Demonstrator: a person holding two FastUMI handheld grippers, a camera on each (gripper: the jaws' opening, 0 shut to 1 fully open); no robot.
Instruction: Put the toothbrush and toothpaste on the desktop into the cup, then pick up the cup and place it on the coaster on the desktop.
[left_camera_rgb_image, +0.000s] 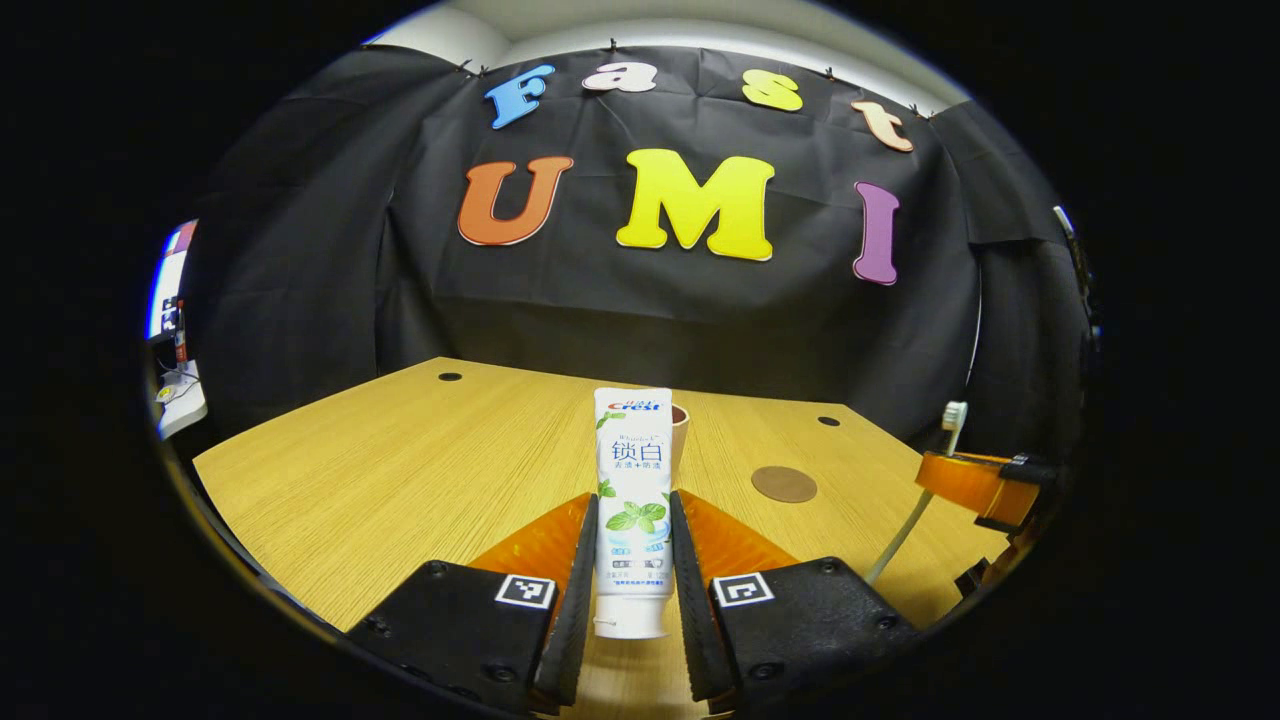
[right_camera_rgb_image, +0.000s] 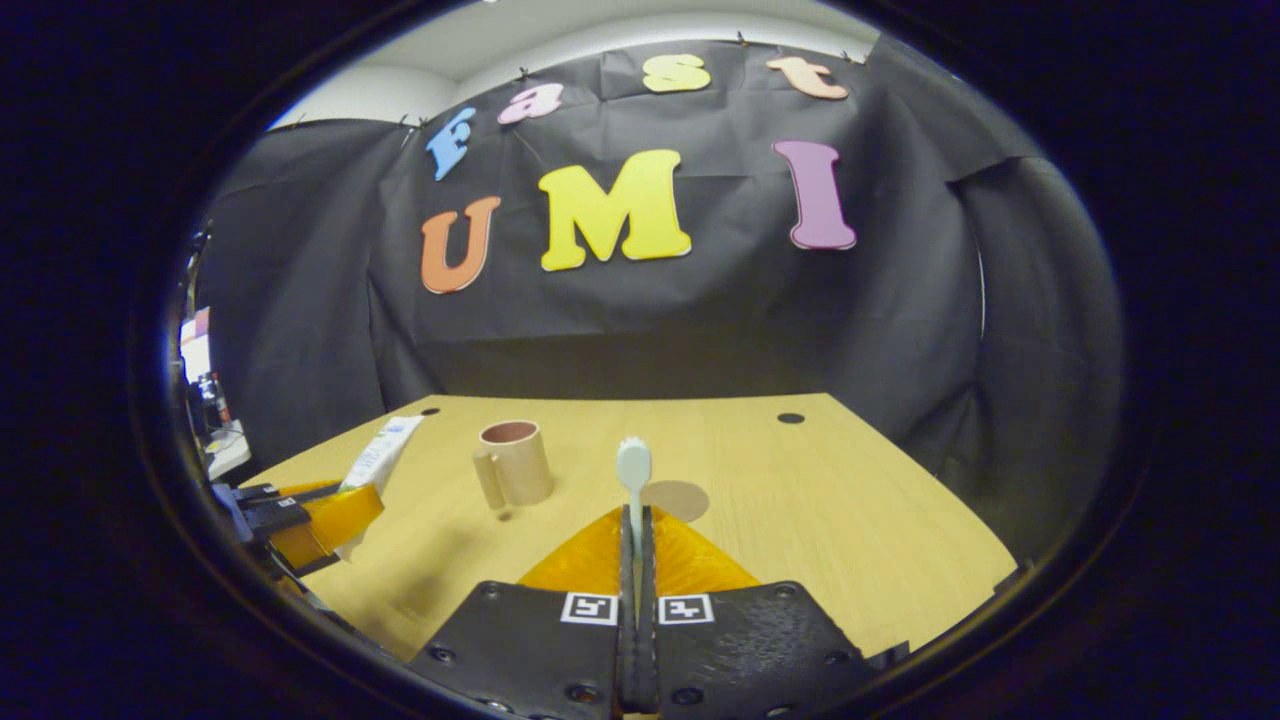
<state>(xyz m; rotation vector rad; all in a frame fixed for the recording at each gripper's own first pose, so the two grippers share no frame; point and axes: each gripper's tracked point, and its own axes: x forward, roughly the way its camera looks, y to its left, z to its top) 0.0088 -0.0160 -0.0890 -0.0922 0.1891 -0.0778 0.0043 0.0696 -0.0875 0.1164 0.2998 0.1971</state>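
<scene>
Toothpaste is pinched upright in the left jaws, toothbrush in the right jaws, both above the bench. Each must next be lowered into the cup.

I see the left gripper with its two fingers pressed on either side of the toothpaste, which stands upright between them, cap end down and above the wooden worktop. Just behind the tube I can make out the rim of the cup, mostly hidden by it, and to the right the round brown coaster lies flat on the worktop, apart from the cup. At the right edge I note the right gripper holding the toothbrush, bristle head up and handle slanting down toward the worktop.
</scene>
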